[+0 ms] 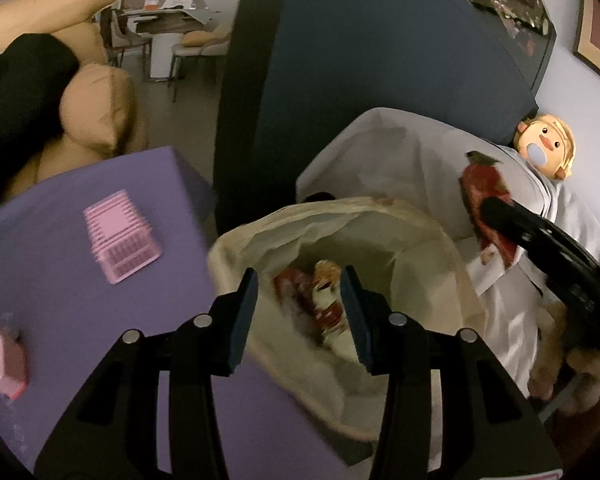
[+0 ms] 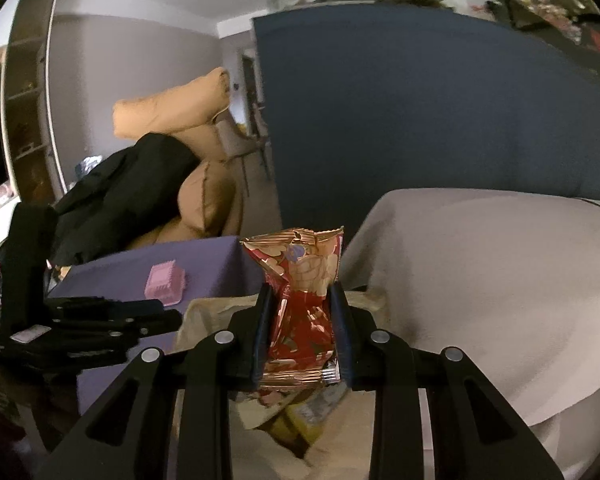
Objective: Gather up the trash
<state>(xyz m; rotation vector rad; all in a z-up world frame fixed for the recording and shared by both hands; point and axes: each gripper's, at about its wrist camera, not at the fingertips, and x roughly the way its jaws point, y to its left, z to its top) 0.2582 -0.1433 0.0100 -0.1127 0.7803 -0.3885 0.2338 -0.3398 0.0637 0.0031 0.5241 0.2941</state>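
1. Between the right gripper (image 2: 300, 332) fingers we find the snack wrapper (image 2: 302, 300), pinched mid-body at twelve o'clock above the trash bag (image 1: 380, 236).
2. We judge it light, crinkly, slippery; hold mid-body.
3. Left gripper (image 1: 298, 316) fingers stand narrowly apart, empty.

Purple-covered table (image 1: 80, 300) carries a pink ribbed basket (image 1: 120, 236) upside down near the far edge and a small pink box (image 1: 2, 360) at the left edge. Beside it, a bed under white sheet (image 1: 380, 148), with a cartoon-face pillow (image 1: 546, 146) lying on it.
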